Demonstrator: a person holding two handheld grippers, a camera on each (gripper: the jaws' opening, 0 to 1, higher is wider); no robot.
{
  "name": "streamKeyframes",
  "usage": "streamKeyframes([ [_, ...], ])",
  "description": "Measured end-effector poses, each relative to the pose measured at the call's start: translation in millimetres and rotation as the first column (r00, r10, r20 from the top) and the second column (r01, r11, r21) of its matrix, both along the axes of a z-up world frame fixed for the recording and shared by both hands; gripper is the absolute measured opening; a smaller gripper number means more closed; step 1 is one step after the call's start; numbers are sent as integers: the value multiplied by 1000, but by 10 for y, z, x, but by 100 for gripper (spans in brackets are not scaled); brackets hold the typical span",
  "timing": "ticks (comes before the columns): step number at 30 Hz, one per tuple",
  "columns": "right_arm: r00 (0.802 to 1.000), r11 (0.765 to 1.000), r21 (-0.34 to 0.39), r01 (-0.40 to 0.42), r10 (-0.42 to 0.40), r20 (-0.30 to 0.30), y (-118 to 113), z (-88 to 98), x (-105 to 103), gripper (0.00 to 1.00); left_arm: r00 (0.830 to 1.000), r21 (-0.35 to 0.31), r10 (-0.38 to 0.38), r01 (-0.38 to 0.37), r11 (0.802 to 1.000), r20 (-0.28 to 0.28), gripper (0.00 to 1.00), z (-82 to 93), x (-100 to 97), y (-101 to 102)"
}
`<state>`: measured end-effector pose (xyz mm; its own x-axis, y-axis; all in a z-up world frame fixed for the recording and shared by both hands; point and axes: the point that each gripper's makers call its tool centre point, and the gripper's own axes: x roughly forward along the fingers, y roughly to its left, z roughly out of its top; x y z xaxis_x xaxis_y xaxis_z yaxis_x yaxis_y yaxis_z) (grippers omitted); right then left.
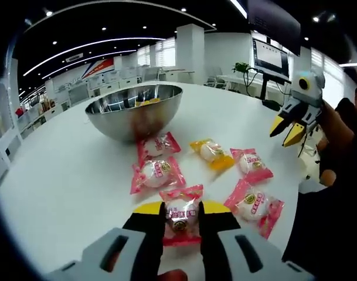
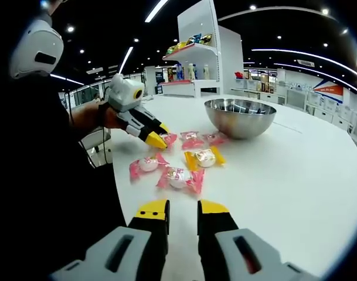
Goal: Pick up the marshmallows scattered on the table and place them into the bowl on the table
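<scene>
White table (image 1: 61,175): left hand-held gripper (image 1: 181,212) partly hides its clamped marshmallow (image 1: 180,213).

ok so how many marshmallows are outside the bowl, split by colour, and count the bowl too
pink marshmallows: 5, one of them between the jaws of the left tool
yellow marshmallows: 1
bowl: 1
total: 7
</scene>
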<state>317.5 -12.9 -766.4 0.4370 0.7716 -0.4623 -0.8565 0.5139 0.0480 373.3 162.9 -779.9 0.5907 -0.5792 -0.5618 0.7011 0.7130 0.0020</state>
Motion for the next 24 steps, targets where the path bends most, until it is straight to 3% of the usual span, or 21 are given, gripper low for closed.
streamKeyframes([
  [14, 1000, 1000, -3, -9, 9, -2, 66, 15, 3, 19, 999, -35, -2, 3, 999, 35, 24, 260, 104, 132],
  [24, 1000, 1000, -1, -8, 8, -7, 74, 1, -11, 19, 994, -62, -12, 19, 998, 111, 24, 684, 373, 99],
])
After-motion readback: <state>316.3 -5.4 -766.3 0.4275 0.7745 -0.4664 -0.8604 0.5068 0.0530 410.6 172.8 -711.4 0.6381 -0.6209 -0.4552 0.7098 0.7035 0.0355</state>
